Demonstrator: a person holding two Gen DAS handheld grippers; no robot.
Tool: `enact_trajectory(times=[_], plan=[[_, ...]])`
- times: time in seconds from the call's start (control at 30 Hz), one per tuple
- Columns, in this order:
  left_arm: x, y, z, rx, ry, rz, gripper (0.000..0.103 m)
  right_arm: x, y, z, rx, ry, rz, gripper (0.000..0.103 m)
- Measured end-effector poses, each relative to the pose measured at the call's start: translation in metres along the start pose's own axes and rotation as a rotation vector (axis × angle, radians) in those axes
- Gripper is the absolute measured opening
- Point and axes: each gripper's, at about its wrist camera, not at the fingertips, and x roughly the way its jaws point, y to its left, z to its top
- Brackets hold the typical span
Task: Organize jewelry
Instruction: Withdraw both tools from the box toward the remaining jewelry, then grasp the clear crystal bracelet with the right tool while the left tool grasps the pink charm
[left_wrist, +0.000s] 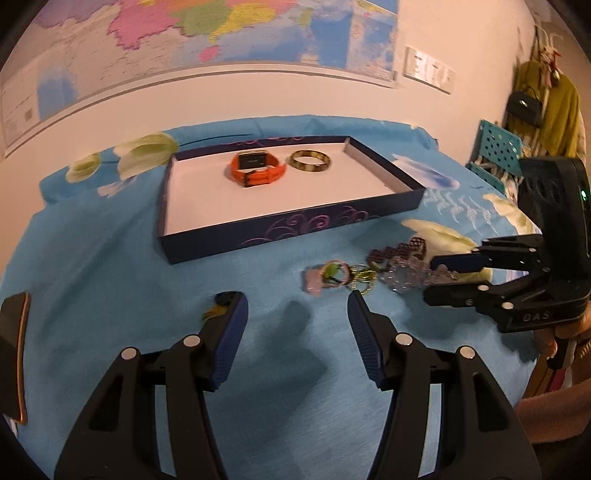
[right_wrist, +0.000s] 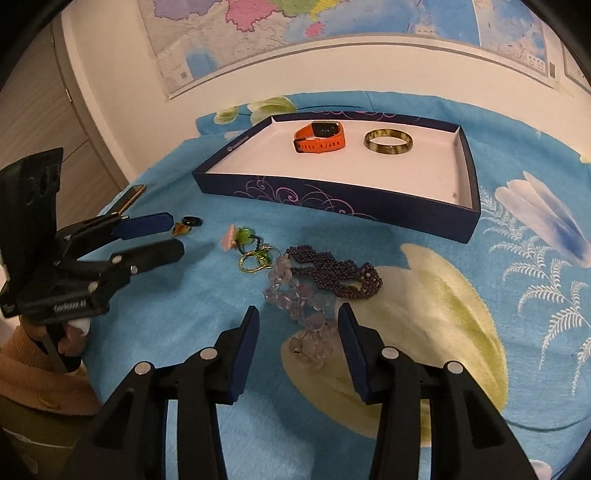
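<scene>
A dark blue tray (left_wrist: 295, 225) (right_wrist: 332, 201) holds an orange watch (left_wrist: 257, 168) (right_wrist: 320, 137) and a brown bangle (left_wrist: 309, 161) (right_wrist: 388, 141). On the blue cloth in front of it lie a clear bead bracelet (right_wrist: 299, 306) (left_wrist: 406, 275), a dark purple bead bracelet (right_wrist: 332, 267) (left_wrist: 399, 249), gold rings (right_wrist: 256, 260) (left_wrist: 364, 280), a pink-green charm (right_wrist: 238, 236) (left_wrist: 325, 277) and a small black ring (right_wrist: 192, 221) (left_wrist: 225, 297). My right gripper (right_wrist: 298, 321) (left_wrist: 430, 278) is open around the clear bracelet's near end. My left gripper (left_wrist: 297, 306) (right_wrist: 173, 238) is open and empty.
A phone (left_wrist: 14, 354) (right_wrist: 131, 197) lies at the cloth's left edge. A map (right_wrist: 332, 33) hangs on the wall behind. A teal crate (left_wrist: 495, 155) and hanging clothes (left_wrist: 554, 110) stand to the right.
</scene>
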Motion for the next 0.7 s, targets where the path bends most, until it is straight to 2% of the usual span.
enact_trajectory(times=[0.07, 0.13, 0.23, 0.37, 0.43, 0.5, 0.53, 0.6, 0.63, 0.7], plan=[[0.006, -0.006, 0.003, 0.021, 0.004, -0.001, 0.056, 0.002, 0.002, 0.0, -0.005, -0.003, -0.007, 0.042], [0.019, -0.01, 0.007, 0.032, 0.053, 0.0, 0.056, 0.003, 0.003, 0.0, -0.012, -0.005, -0.022, 0.041], [0.03, -0.013, 0.012, 0.027, 0.092, -0.046, 0.056, 0.003, 0.005, -0.001, -0.022, -0.01, -0.043, 0.039], [0.04, -0.012, 0.018, 0.025, 0.114, -0.027, 0.056, 0.004, 0.008, -0.001, -0.05, -0.008, -0.082, 0.027], [0.047, -0.01, 0.019, 0.008, 0.14, -0.032, 0.046, 0.003, 0.007, 0.0, -0.052, -0.008, -0.088, 0.022], [0.049, -0.009, 0.02, 0.003, 0.141, -0.039, 0.045, 0.001, 0.007, 0.0, -0.054, -0.01, -0.085, 0.019], [0.049, -0.009, 0.02, 0.004, 0.142, -0.047, 0.038, 0.0, 0.006, 0.0, -0.052, -0.011, -0.082, 0.019], [0.05, -0.01, 0.019, 0.007, 0.142, -0.049, 0.032, -0.002, 0.005, 0.001, -0.046, -0.015, -0.07, 0.017], [0.049, -0.01, 0.019, 0.007, 0.141, -0.049, 0.025, -0.003, 0.004, 0.001, -0.041, -0.017, -0.063, 0.017], [0.047, -0.011, 0.018, 0.003, 0.137, -0.06, 0.02, -0.006, 0.003, 0.002, -0.032, -0.02, -0.037, 0.017]])
